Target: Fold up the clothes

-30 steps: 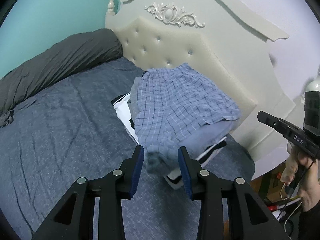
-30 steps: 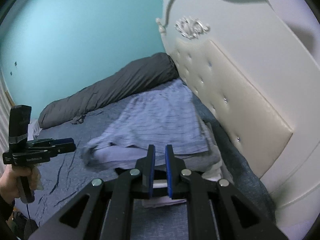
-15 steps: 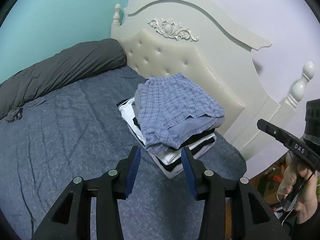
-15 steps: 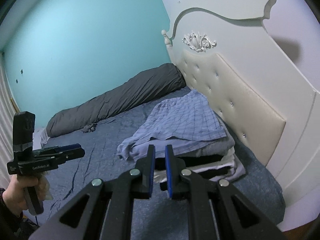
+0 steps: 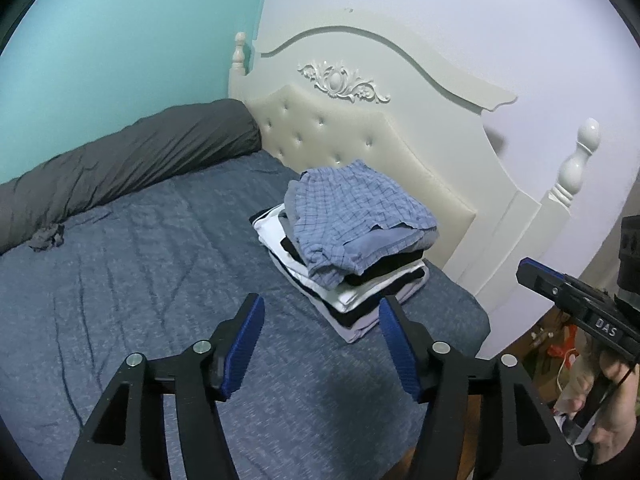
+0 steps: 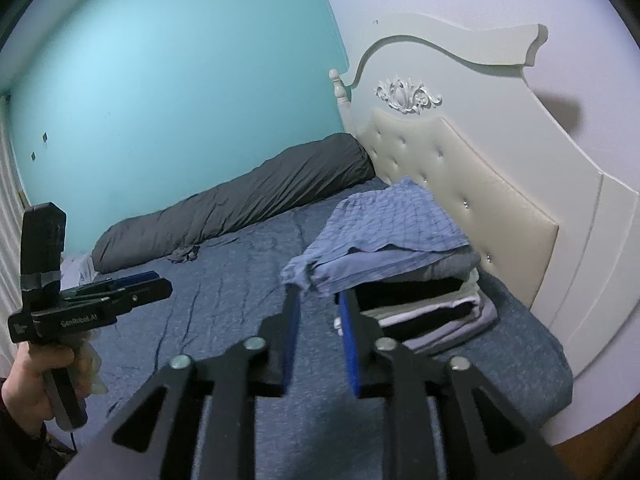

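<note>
Sitting against the padded headboard (image 5: 404, 148), the stack of folded clothes (image 5: 352, 264) rests on the blue bedspread (image 5: 140, 280) at the corner of the bed, with the blue plaid shorts (image 5: 356, 208) draped on top and one corner of them hanging loose over the front of the stack, away from the headboard. Both grippers hang off the stack, on the side away from the headboard, touching nothing. The left gripper (image 5: 320, 344) has its blue pads spread wide and empty, the stack lying ahead of it and slightly right. The right gripper (image 6: 318, 340) has its pads parted by a narrower gap, also empty, and looks the nearer one: the drooping corner sits just beyond its fingertips. The stack's long side appears to run along the headboard, so tidying that corner would likely mean pushing toward the headboard.
</note>
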### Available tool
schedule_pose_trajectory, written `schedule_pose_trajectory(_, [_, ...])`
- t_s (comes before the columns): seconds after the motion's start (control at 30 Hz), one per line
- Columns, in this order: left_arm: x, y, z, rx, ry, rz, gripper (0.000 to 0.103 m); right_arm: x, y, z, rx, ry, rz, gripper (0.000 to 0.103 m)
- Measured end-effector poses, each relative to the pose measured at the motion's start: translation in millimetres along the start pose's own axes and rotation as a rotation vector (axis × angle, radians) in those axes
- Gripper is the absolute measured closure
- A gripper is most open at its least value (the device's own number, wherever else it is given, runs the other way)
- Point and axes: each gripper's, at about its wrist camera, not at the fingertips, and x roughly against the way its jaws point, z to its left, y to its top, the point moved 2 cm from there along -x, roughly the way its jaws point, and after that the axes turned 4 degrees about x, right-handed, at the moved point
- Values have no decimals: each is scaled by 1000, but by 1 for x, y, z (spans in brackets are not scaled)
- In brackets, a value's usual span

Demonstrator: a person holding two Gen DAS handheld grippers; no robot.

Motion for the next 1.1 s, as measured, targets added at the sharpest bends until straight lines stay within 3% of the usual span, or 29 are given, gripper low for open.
schedule_pose_trajectory(0.57, [58, -46, 11, -41, -20, -22, 23, 48, -42, 66, -19, -50, -16, 56])
schedule_pose_trajectory(0.67, [67, -53, 11, -47, -25, -31, 22, 55, -49, 74, -14, -69, -18, 44])
schedule_pose_trajectory(0.73, [72, -56, 10, -50, -26, -38, 14, 62, -55, 79, -15, -82, -22, 40])
schedule_pose_trajectory(0.83, [81, -63, 9, -65, -21, -50, 11, 68, -62, 83, -13, -111, -25, 31])
schedule_pose_trajectory(1.1, [97, -78, 16, -64, -25, -65, 7, 84, -76, 92, -25, -151, -32, 20])
